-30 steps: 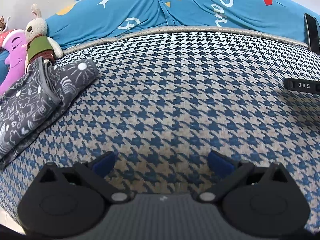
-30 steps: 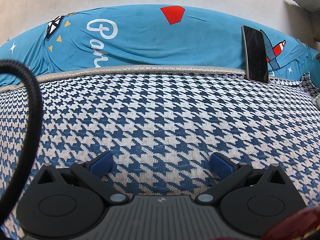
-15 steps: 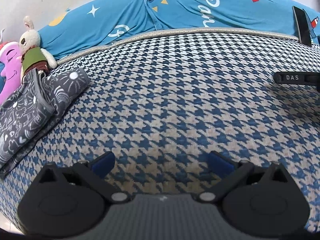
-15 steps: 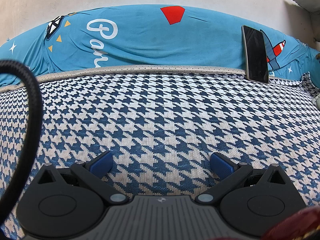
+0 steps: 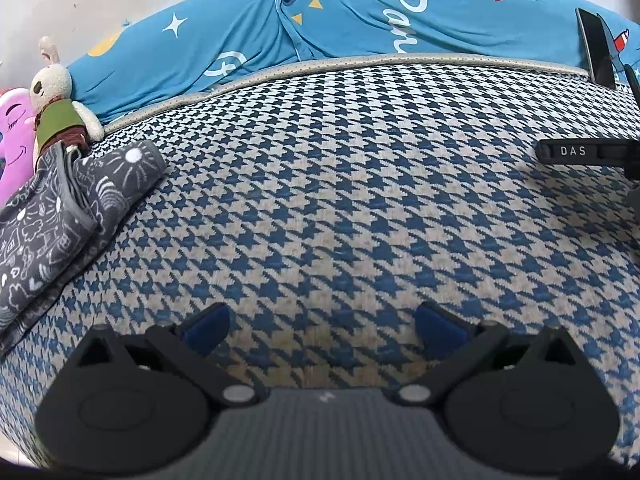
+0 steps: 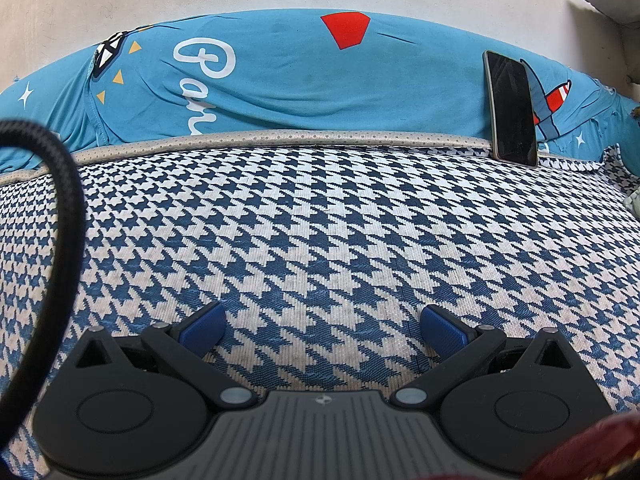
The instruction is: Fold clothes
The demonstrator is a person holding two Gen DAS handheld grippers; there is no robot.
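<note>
A folded dark grey garment with white doodle print (image 5: 60,216) lies at the left edge of the houndstooth bed cover (image 5: 340,184). My left gripper (image 5: 322,326) hovers low over bare cover well to the right of it, open, blue pads apart with nothing between them. My right gripper (image 6: 322,328) is likewise open over bare houndstooth cover (image 6: 320,220), holding nothing. Part of the right gripper's black body, marked DAS (image 5: 580,152), shows at the right edge of the left wrist view.
A long blue printed pillow (image 6: 300,84) runs along the wall behind the cover. A dark phone (image 6: 512,108) leans on it at the right. A plush rabbit (image 5: 56,104) and a pink plush (image 5: 14,136) sit at far left. A black cable (image 6: 52,220) loops at left.
The left wrist view has swung slightly: the garment and plush toys shifted in frame and the phone came further into view. The right gripper has not moved.
</note>
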